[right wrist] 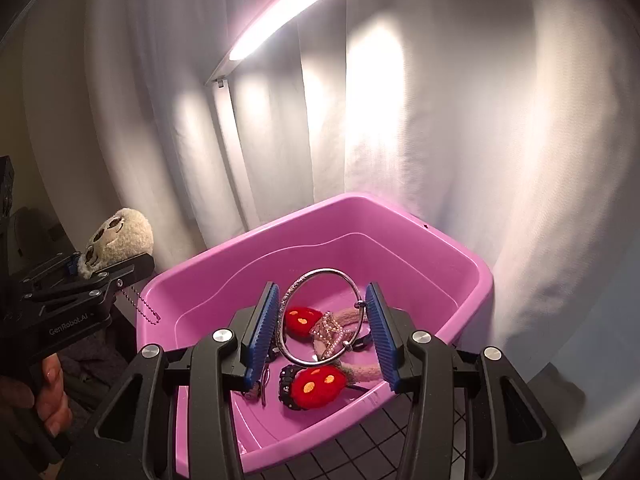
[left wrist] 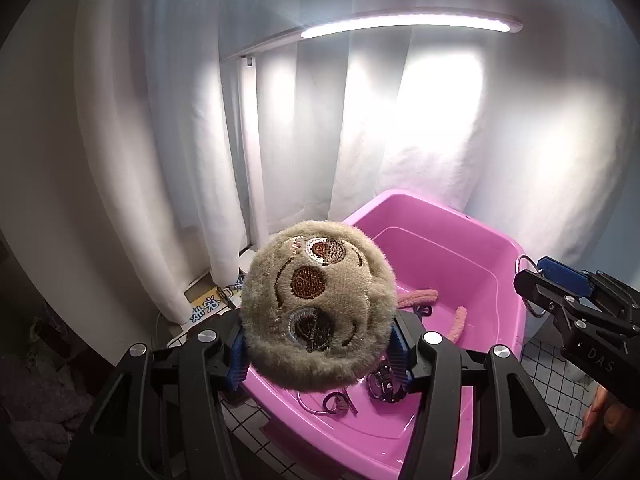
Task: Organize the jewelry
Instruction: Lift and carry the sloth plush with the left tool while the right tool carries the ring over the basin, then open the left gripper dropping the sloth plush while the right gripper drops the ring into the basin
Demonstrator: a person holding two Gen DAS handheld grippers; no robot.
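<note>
My left gripper (left wrist: 318, 350) is shut on a round beige plush sloth keychain (left wrist: 318, 306), held above the near left rim of the pink bin (left wrist: 508, 248). The plush also shows in the right wrist view (right wrist: 120, 240), with its ball chain (right wrist: 146, 308) hanging. My right gripper (right wrist: 322, 332) is shut on a silver bangle (right wrist: 320, 316), held upright above the bin (right wrist: 304, 216). In the bin lie two red plush pieces (right wrist: 316, 388), a pink rhinestone star (right wrist: 330, 334), a dark watch (left wrist: 384, 384) and a small ring clip (left wrist: 338, 402).
A white lamp bar (left wrist: 408, 22) on its post (left wrist: 252, 152) stands behind the bin against white curtains. A black grid mat (right wrist: 360, 452) lies under the bin. A box with blue print (left wrist: 208, 304) sits left of the bin.
</note>
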